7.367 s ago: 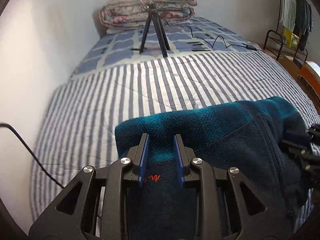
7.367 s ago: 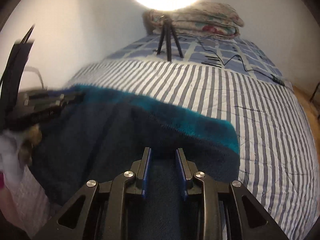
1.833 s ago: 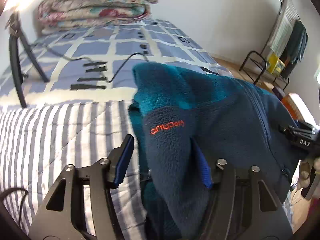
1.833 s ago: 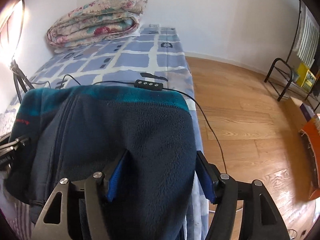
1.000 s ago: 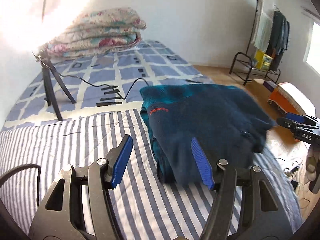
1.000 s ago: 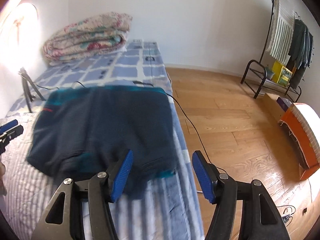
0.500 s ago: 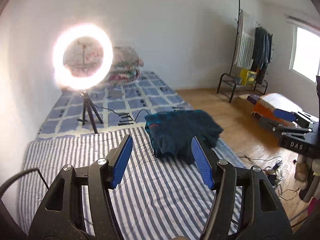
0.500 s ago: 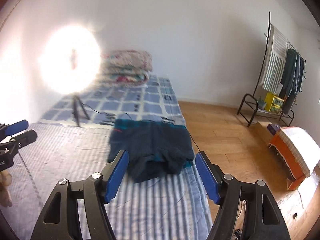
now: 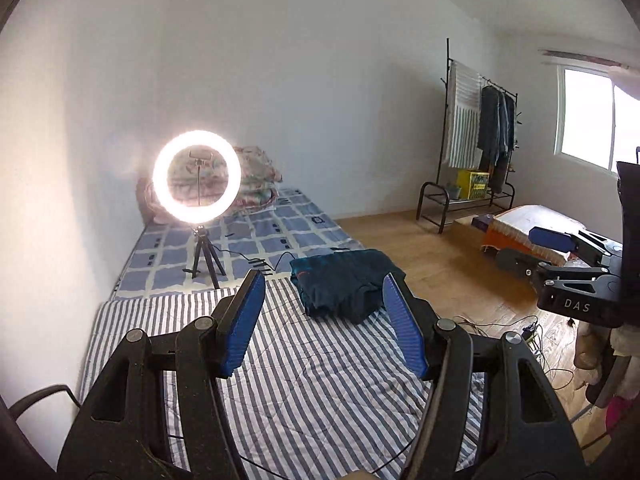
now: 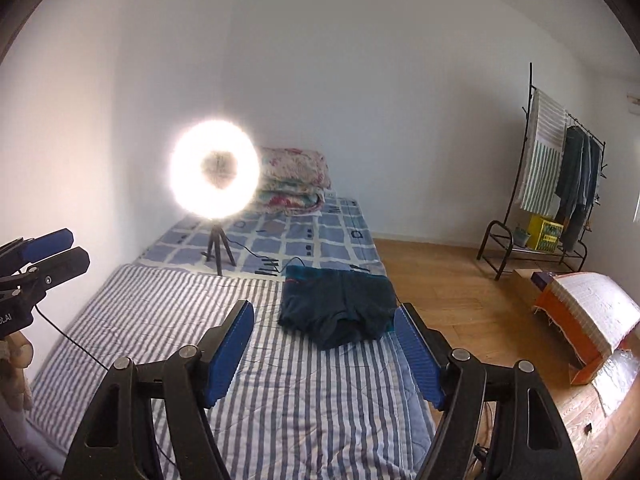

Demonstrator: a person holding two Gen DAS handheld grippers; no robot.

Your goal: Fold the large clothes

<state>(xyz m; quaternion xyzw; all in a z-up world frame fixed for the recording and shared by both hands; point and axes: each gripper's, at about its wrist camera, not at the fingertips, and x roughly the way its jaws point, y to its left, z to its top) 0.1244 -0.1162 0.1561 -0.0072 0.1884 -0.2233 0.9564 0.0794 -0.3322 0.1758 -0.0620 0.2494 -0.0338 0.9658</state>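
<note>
- Left gripper (image 9: pixel 322 304), black frame with blue ribbed pads, fills the bottom of the left wrist view; jaws stand wide apart, nothing between the pads.
- Right gripper (image 10: pixel 324 326), same black-and-blue build, fills the bottom of the right wrist view; jaws are opening, nothing between them.
- Each gripper shows in the other's view: the right one at the right edge of the left wrist view, the left one at the left edge of the right wrist view, part of a hand (image 10: pixel 16 364) under it.
- Grey-and-white striped quilt (image 9: pixel 320 392) spreads beneath both grippers, lower centre, covering the near half of the bed.
- Folded dark navy fleece garment with teal trim (image 9: pixel 346 284) lies mid-frame on the far right part of the striped quilt, near the bed's right edge, well apart from both grippers. Lower edge looks rumpled, not square.
- Thin black cable (image 9: pixel 276 260) runs across the bed just left of the garment.
- Blue-and-white checked sheet (image 9: pixel 276 236) covers the far half of the bed.
- Lit ring light on a small black tripod (image 9: pixel 197 178) stands on the checked sheet, left of centre.
- Folded floral quilt (image 10: pixel 294 180) is stacked at the bed's far end against the white wall.
- Black metal clothes rack with hanging garments (image 9: pixel 480 148) stands at right on the wooden floor (image 9: pixel 436 264).
</note>
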